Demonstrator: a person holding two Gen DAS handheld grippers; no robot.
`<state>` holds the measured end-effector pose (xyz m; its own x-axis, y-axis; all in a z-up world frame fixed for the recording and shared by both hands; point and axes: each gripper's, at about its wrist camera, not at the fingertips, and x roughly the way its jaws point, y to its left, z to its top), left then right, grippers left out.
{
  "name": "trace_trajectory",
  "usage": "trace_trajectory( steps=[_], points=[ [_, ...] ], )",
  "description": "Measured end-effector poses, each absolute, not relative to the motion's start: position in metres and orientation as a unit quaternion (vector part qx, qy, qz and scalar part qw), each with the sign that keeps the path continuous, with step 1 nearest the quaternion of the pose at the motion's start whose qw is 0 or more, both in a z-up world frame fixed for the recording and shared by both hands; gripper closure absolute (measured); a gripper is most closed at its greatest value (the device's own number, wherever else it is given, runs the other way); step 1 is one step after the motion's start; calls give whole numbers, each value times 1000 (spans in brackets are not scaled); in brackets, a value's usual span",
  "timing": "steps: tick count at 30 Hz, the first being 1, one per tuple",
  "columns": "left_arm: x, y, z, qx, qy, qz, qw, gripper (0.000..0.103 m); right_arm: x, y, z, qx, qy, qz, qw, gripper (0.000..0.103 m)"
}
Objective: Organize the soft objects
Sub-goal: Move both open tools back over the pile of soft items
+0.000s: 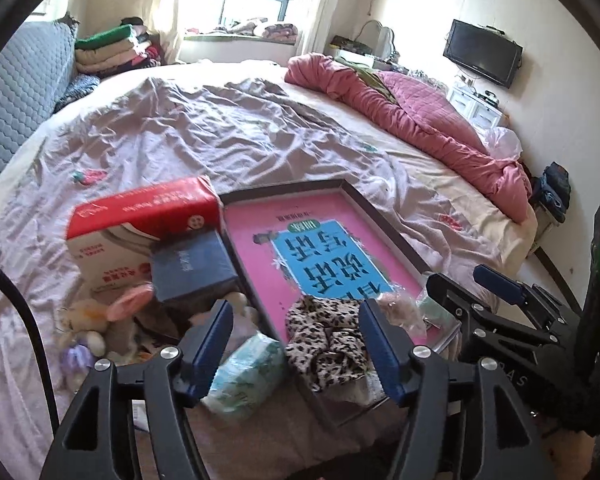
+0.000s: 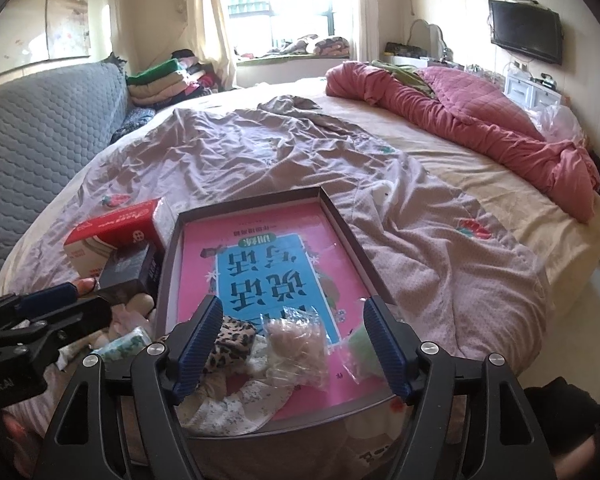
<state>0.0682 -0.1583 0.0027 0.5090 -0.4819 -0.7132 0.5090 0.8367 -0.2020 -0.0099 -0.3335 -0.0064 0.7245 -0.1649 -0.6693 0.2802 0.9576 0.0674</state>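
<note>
Bedroom, mid-sort: shallow tray on bed already holds leopard scrunchie, floral cloth, clear bag of soft bits. I judge work part done; plush rabbit and tissue pack wait outside. My left gripper and right gripper hover open, empty.

Both wrist cams tilt down, close over the shallow dark-rimmed tray with pink lining; shared: wrinkled mauve bedsheet, window wall.
</note>
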Motion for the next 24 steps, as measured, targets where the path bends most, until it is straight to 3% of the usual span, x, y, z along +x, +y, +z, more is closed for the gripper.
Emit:
trace_trajectory(
  steps=[24],
  points=[
    [96,-55,37,-37,381,-215,898,31,-7,-288,37,45,310,-83,946,24]
  ],
)
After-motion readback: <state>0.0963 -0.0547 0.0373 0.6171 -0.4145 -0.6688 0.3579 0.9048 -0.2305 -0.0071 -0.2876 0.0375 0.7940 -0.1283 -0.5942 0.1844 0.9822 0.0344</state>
